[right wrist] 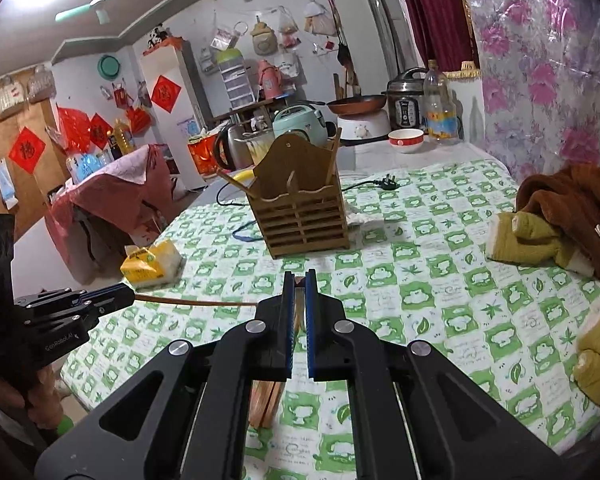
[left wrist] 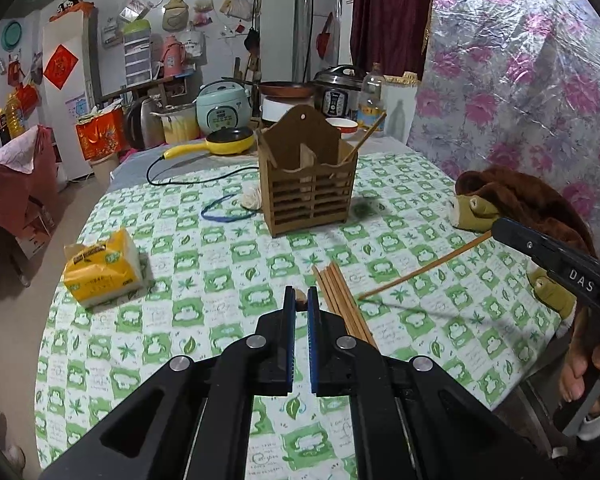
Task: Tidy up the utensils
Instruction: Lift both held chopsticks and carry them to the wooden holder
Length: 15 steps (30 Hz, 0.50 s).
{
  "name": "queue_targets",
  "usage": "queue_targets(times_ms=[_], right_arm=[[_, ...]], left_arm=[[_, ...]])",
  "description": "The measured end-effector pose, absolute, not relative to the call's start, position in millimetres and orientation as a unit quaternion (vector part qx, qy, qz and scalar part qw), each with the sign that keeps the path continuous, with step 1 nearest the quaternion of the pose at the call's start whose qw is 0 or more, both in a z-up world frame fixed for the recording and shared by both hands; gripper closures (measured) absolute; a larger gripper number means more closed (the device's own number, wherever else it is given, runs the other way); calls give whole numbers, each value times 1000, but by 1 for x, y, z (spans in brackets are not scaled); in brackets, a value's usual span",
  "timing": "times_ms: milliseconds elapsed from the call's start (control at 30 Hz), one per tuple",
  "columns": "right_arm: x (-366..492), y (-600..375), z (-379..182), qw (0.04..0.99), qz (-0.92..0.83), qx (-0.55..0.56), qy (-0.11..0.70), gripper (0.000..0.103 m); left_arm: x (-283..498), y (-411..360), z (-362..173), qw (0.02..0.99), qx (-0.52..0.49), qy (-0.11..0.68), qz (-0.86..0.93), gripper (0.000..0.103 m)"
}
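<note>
Thin wooden chopsticks (left wrist: 342, 304) lie bundled on the desk (left wrist: 400, 216), whose cloth is green-and-white checked, just right of the left tongs (left wrist: 301, 300). The left tongs pinch one stick end-on; the right wrist view shows its length (right wrist: 196, 302). The right tongs (right wrist: 299, 282) grip another chopstick (left wrist: 424, 266). Beyond stands a slatted wooden holder (left wrist: 310, 184), a stick (left wrist: 366, 136) leaning inside. A yellow tissue pack (left wrist: 104, 268) lies left, a plush brown garment (left wrist: 520, 196) right.
</note>
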State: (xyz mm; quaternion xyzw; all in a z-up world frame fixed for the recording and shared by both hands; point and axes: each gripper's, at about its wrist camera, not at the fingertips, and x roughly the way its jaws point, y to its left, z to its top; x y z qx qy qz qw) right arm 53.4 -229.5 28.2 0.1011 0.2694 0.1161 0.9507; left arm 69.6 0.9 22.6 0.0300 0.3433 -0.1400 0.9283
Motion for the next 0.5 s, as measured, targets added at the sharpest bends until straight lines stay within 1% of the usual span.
queue_targets(times_ms=[333, 500], right_arm=[[60, -226, 37, 956, 113, 88, 258, 97], [73, -223, 51, 959, 116, 75, 247, 97]], left_arm=[[82, 0, 33, 932, 27, 334, -139, 97], [92, 1, 41, 935, 34, 325, -138, 97]])
